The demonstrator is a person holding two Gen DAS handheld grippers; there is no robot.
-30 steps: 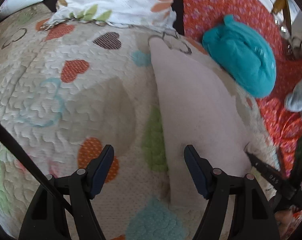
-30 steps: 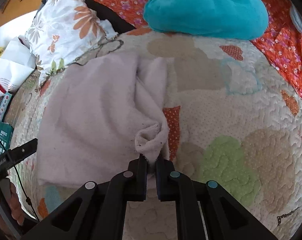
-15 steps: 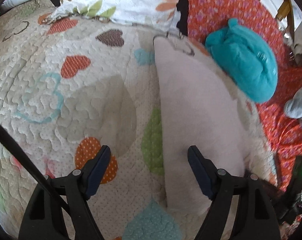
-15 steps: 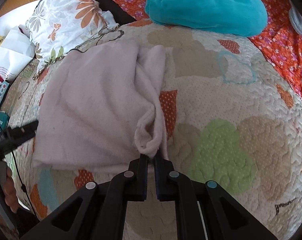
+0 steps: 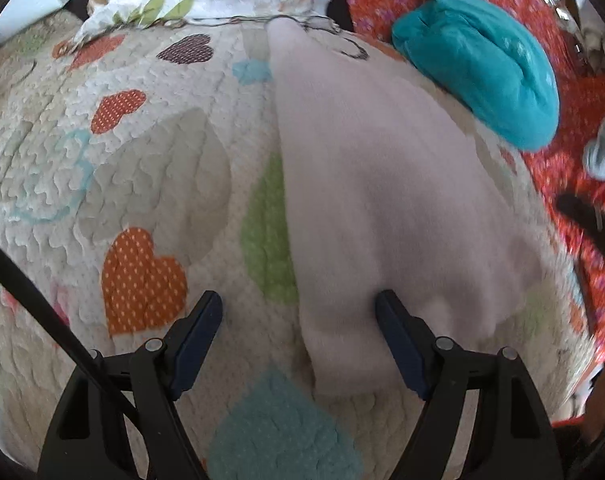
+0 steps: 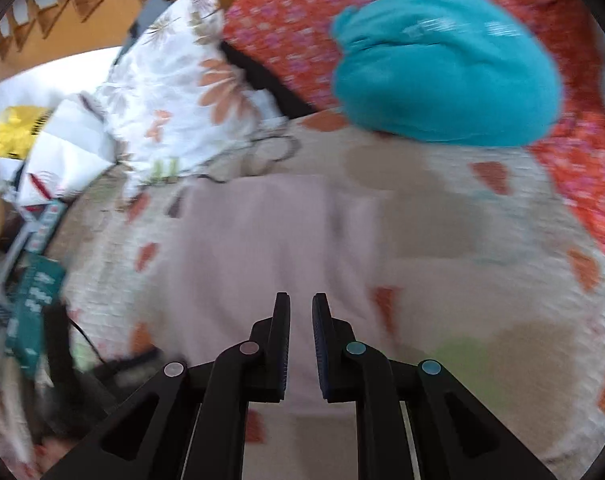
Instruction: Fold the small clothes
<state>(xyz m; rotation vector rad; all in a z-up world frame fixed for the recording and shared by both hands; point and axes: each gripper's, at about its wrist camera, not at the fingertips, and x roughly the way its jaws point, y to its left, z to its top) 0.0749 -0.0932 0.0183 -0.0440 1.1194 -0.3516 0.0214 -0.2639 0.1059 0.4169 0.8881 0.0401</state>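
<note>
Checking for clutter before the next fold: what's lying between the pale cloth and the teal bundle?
Nothing loose. In the right wrist view, only bare quilt separates the pale cloth from the teal bundle.

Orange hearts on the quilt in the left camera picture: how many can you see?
1 whole orange heart shows on the quilt, just ahead of the left gripper, beside the pale pink cloth. More may hide under the cloth.

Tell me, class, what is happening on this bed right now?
A person with a claw in each hand is folding a pale pink cloth on a heart-patterned quilt. The right claw is opening, with nothing pinched between its fingers, above the cloth. The left claw is open wide over the cloth's near edge, gripping nothing. A teal bundle lies beyond, untouched.
</note>
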